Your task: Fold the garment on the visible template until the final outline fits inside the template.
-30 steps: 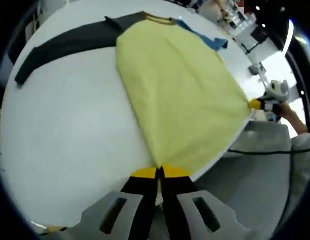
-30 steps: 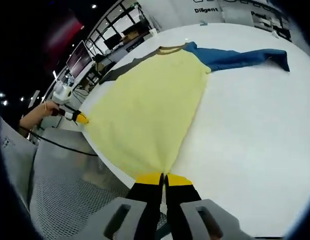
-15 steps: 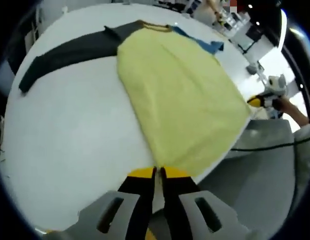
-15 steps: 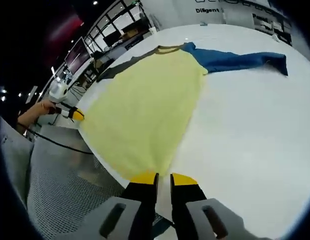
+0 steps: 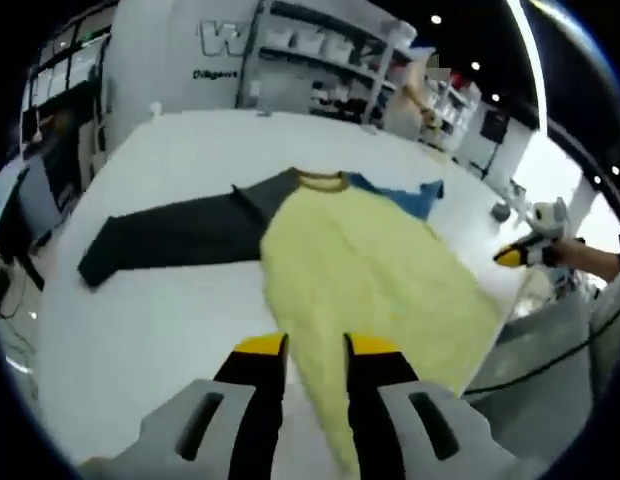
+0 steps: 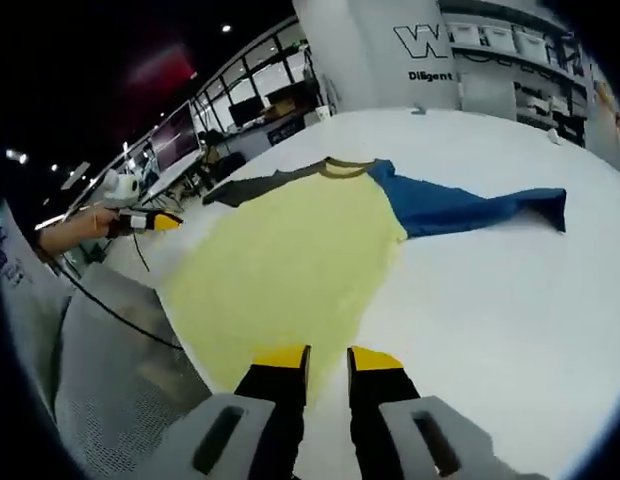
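The garment, yellow-bodied with one dark grey sleeve and one blue sleeve, lies spread flat across the centre of the white tabletop. The left tool at lower centre is released, jaws apart over the hem. The right tool is likewise released, grasping nothing.

Both grippers' jaws apparently released garment hem.

Each tool has black jaws (yellow-tipped) on grey mounts.
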